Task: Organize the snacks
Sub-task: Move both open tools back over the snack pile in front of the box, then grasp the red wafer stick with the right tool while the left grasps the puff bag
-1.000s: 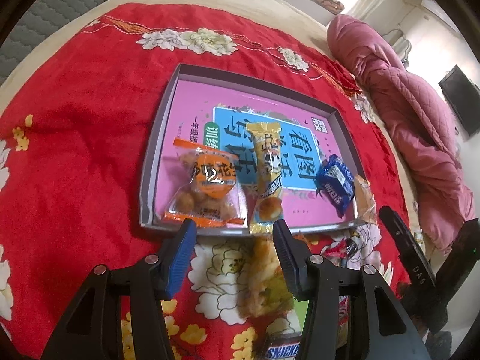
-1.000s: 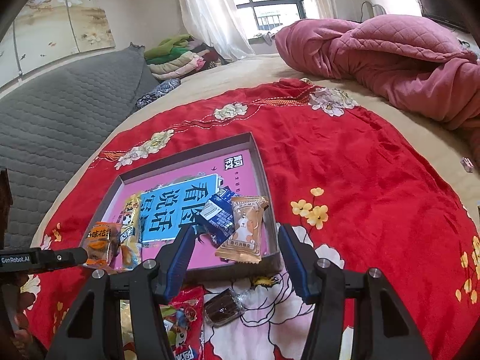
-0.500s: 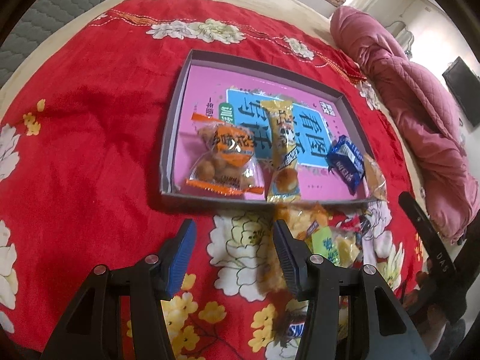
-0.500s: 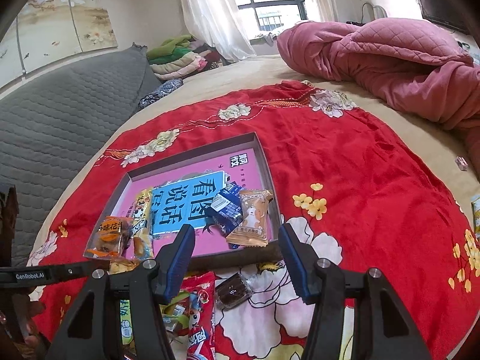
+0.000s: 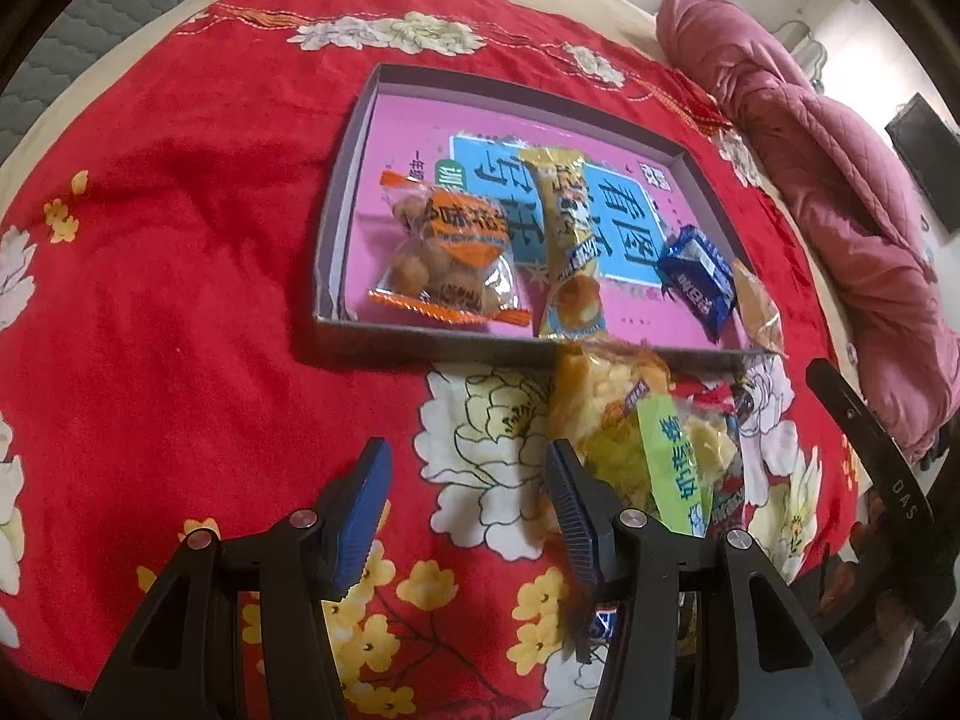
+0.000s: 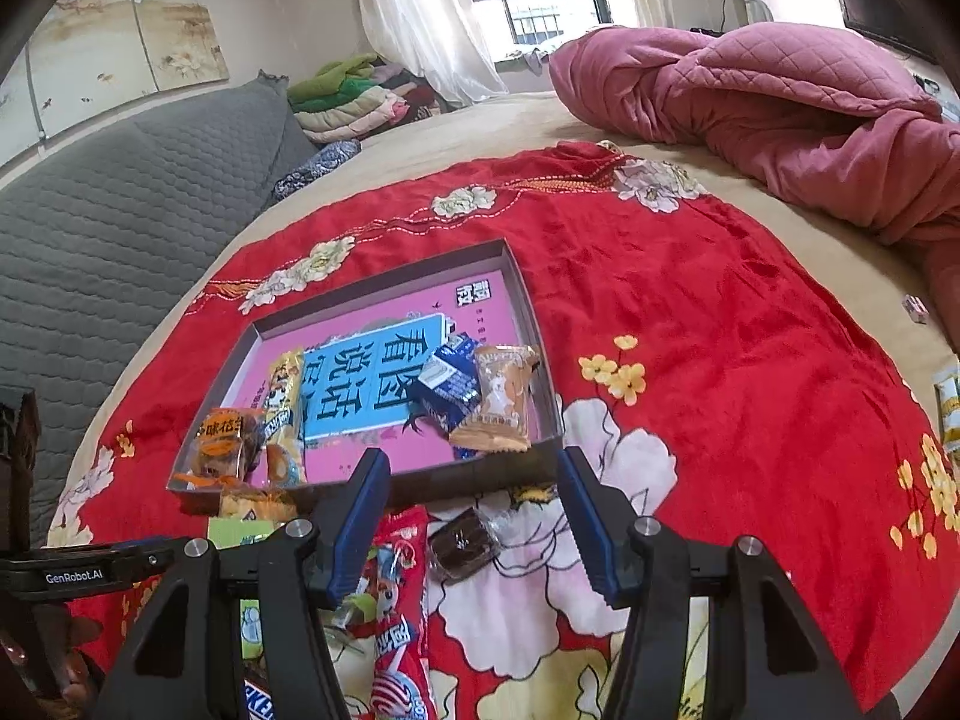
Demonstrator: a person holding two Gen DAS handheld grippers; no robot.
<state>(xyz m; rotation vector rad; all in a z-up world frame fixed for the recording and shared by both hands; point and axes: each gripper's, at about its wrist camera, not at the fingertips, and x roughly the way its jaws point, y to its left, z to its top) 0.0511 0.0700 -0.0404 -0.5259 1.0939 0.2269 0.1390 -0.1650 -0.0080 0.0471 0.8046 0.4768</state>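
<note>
A grey-rimmed tray [image 5: 336, 228] with a pink book in it lies on the red floral cloth [image 5: 150, 240]. Inside are an orange packet [image 5: 447, 252], a long yellow packet [image 5: 567, 240], a blue packet [image 5: 696, 279] and a tan packet [image 6: 498, 402]. My left gripper [image 5: 471, 474] hangs open over a white flower just in front of the tray, nothing between its fingers. A yellow chips packet with a green label [image 5: 648, 438] lies right of its right finger. My right gripper [image 6: 474, 474] is open at the tray's [image 6: 531, 330] near edge, above a brown wrapped snack [image 6: 465, 543] and a red packet [image 6: 396, 576].
A pink quilt [image 6: 780, 96] is heaped at the back right. A grey padded backrest [image 6: 120, 192] runs along the left, with folded clothes [image 6: 360, 96] behind. More small packets [image 6: 948, 402] lie at the cloth's right edge.
My left gripper has drawn back from the tray's near rim, so the tray sits higher in its view and the chips packet shows beside it. The right gripper has barely moved.
</note>
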